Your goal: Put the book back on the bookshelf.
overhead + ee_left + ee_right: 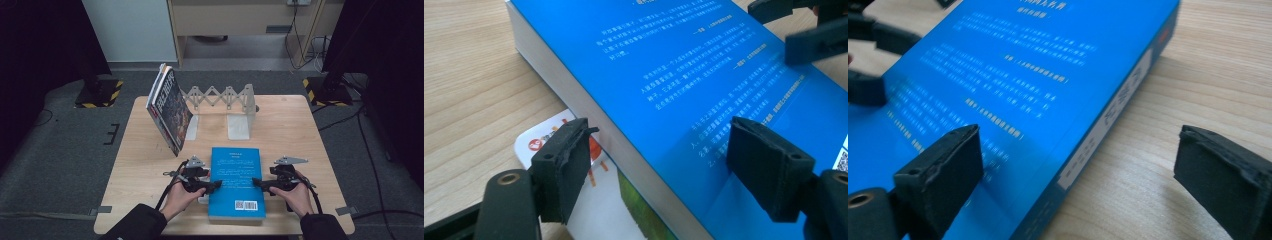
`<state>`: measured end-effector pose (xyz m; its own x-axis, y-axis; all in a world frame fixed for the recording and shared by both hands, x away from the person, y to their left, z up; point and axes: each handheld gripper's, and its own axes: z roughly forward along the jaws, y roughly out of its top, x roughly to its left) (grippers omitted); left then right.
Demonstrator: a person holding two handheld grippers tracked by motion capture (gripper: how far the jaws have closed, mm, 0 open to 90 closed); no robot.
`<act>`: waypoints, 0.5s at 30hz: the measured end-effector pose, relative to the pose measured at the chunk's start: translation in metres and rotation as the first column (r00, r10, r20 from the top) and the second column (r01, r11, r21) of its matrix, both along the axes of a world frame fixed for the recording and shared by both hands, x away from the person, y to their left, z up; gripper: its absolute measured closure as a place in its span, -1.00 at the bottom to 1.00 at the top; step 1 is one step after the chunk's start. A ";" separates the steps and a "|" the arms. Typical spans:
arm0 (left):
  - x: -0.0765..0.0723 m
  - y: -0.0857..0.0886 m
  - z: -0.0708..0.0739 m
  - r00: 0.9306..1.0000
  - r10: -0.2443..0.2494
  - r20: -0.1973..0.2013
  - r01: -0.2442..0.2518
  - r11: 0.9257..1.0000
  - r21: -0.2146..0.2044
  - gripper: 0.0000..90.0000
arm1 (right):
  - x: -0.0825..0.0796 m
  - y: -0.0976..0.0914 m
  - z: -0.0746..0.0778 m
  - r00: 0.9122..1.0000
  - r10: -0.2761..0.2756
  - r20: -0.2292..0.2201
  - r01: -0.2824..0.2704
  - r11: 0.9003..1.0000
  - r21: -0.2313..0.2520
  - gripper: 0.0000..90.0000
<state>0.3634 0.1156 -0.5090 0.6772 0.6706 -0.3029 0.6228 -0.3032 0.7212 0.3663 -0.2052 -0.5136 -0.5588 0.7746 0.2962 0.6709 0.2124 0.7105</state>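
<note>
- The blue book [236, 182] is seen lying flat on the tabletop [140, 165], back cover up, at the near edge between the two hands.
- The left gripper [216, 185] is held at the book's left edge with its jaws apart — one jaw over the cover, the other outside the page block; no press on the book can be seen.
- The right gripper [256, 182] is set at the right edge, jaws spread wide — one above the cover, one out over bare wood beside the spine; nothing is held.
- The book is judged thick, stiff and fairly heavy, with a glossy cover that may slip. A hold across both long edges, near the middle of its length, would likely be steadiest.
- In the left gripper view a thin booklet [574, 165] is seen under the book's left edge; most of it is covered, and it might be dragged along.
- Farther off, a tilted book [169, 107] leans against the folding rack [222, 97]; how it is propped cannot be made out.
- The cover text is too blurred to read.
</note>
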 end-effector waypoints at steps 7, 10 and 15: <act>0.001 -0.003 -0.007 1.000 0.002 0.004 -0.002 0.999 -0.046 -0.53 | 0.000 0.002 -0.002 0.999 0.046 -0.009 -0.046 0.999 0.002 -0.99; 0.002 -0.002 -0.010 1.000 0.001 -0.005 -0.002 0.998 -0.070 -0.57 | 0.001 0.003 -0.004 0.999 0.045 -0.014 -0.045 0.999 0.017 -0.98; 0.002 -0.002 -0.016 1.000 0.009 -0.009 -0.010 0.994 -0.106 -0.66 | 0.002 0.004 -0.006 0.999 0.048 -0.024 -0.047 0.998 0.048 -0.92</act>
<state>0.3654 0.1133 -0.5251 0.6680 0.6407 -0.3785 0.6314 -0.2189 0.7439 0.3687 -0.2008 -0.5199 -0.5863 0.7321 0.3468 0.6790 0.2105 0.7033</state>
